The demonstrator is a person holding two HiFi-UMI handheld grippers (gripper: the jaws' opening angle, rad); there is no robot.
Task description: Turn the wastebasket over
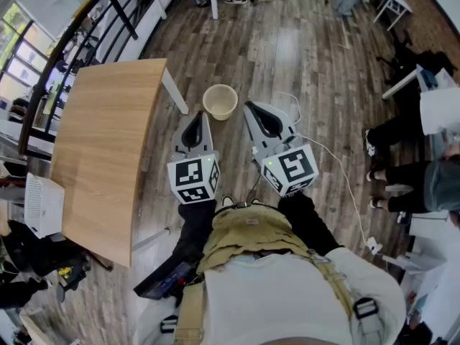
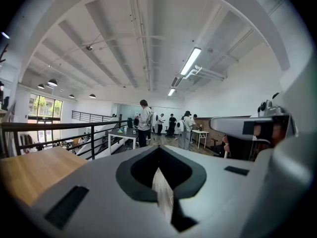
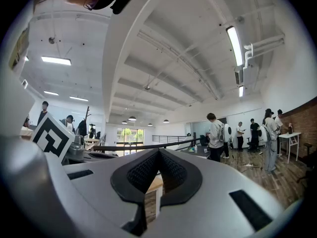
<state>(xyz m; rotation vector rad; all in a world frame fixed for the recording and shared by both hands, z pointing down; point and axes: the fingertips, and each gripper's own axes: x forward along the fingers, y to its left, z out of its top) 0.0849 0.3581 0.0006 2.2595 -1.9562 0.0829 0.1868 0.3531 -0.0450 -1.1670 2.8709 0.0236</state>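
Note:
The wastebasket (image 1: pixel 220 101), a small cream-coloured bin, stands upright on the wood floor with its open mouth facing up. It shows only in the head view, just beyond both grippers. My left gripper (image 1: pixel 200 115) is held level a little to its left and nearer to me, shut and empty. My right gripper (image 1: pixel 249 106) is close to its right side, also shut with nothing in it. In the left gripper view the jaw tips (image 2: pixel 157 148) meet, and in the right gripper view the tips (image 3: pixel 158 151) meet too. Neither gripper touches the bin.
A light wooden table (image 1: pixel 108 142) stands to the left, its white leg (image 1: pixel 175 92) close to the bin. A white cable (image 1: pixel 338 164) runs across the floor on the right. Seated people's legs (image 1: pixel 402 131) are at the far right. Several people stand far off in the room (image 2: pixel 144 123).

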